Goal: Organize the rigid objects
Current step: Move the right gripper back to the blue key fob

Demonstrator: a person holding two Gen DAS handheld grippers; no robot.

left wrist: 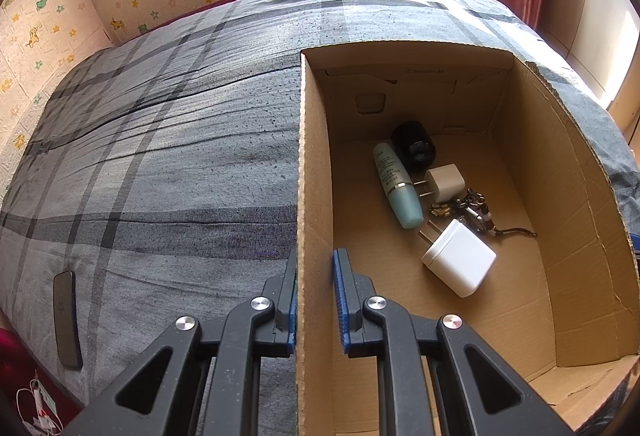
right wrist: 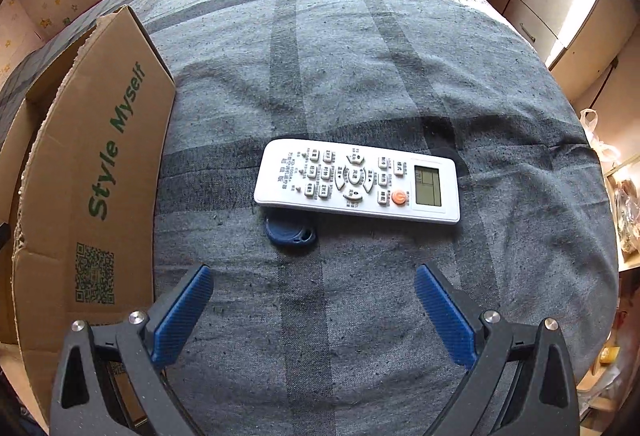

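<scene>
Item: cardboard box, whose side wall we pinch with our left gripper to steady it, chargers already inside; beside the box our right gripper hangs spread over the white remote, presumably next.

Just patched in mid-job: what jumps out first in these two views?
The left gripper is clamped on the cardboard box wall, with chargers and a teal bottle lying inside. The right gripper hangs open over the white remote on the plaid bedcover.
</scene>
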